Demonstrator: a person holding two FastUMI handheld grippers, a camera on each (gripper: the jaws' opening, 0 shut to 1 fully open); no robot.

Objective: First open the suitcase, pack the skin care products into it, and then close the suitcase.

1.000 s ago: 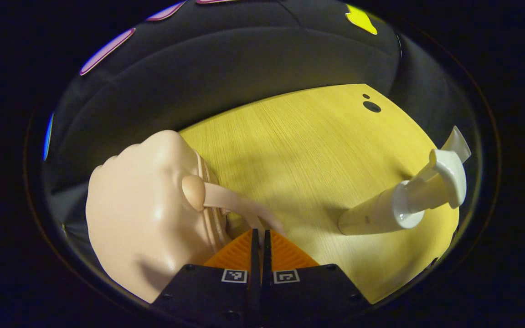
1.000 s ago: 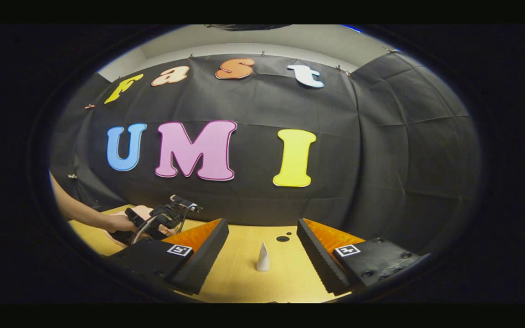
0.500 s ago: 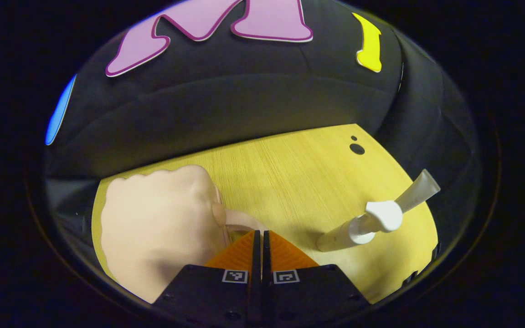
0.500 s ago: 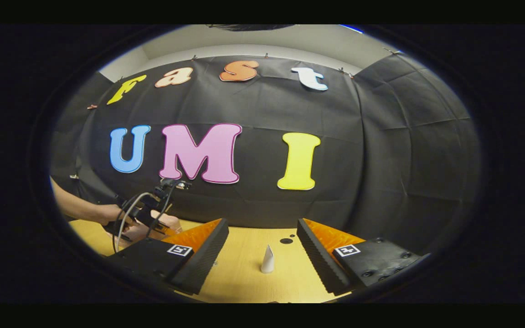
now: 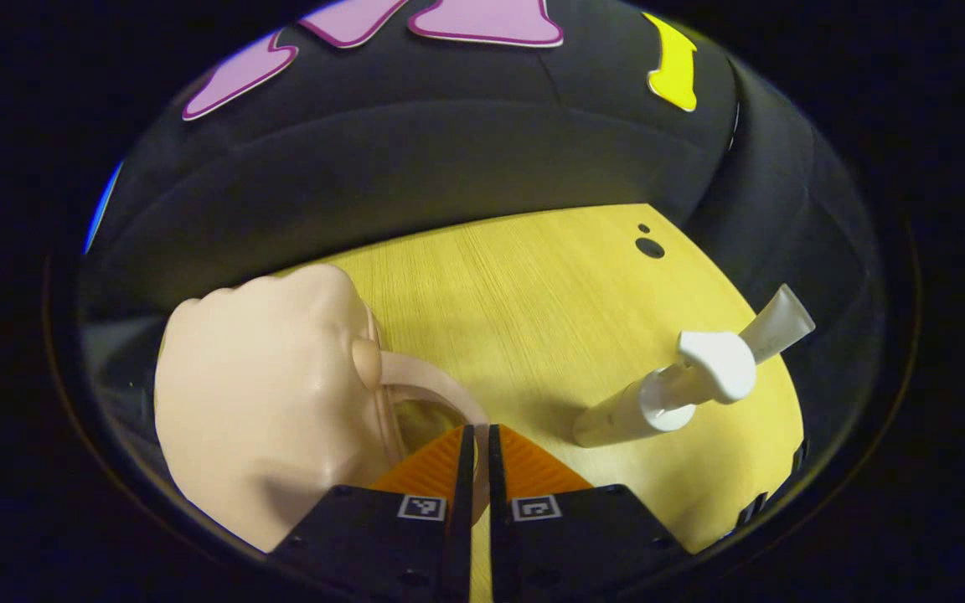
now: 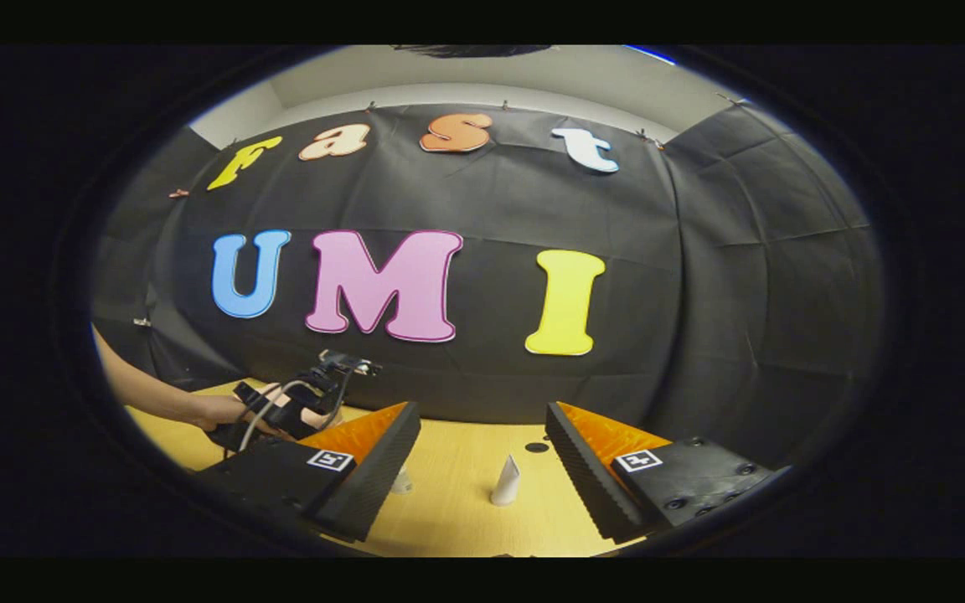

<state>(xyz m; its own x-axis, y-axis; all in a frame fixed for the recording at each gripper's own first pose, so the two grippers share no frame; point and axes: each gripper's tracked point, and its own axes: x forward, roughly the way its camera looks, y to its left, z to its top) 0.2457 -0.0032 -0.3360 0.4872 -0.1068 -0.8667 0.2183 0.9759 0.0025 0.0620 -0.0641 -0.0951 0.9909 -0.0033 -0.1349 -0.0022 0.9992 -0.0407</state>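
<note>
A pale peach hard-shell suitcase (image 5: 265, 410) lies on the yellow wooden table (image 5: 533, 301) at the lower left of the left gripper view. Its curved handle (image 5: 424, 387) runs down between the fingers of my left gripper (image 5: 474, 431), which is shut on it. Right of it stands a white pump bottle (image 5: 658, 400) with a white tube (image 5: 777, 311) behind it. In the right gripper view my right gripper (image 6: 482, 444) hangs open above the table, with the white tube (image 6: 505, 482) standing between its fingers farther off. The left gripper (image 6: 286, 410) and the hand holding it appear at the left.
The black cloth wall closes off the table's far side. A round dark hole (image 5: 648, 247) sits near the table's far right corner. A small pale item (image 6: 401, 481) peeks from behind my right gripper's left finger.
The left gripper, still shut on the handle, rose and then came back down a little beside the suitcase. The right gripper drifted slightly and stayed open.
</note>
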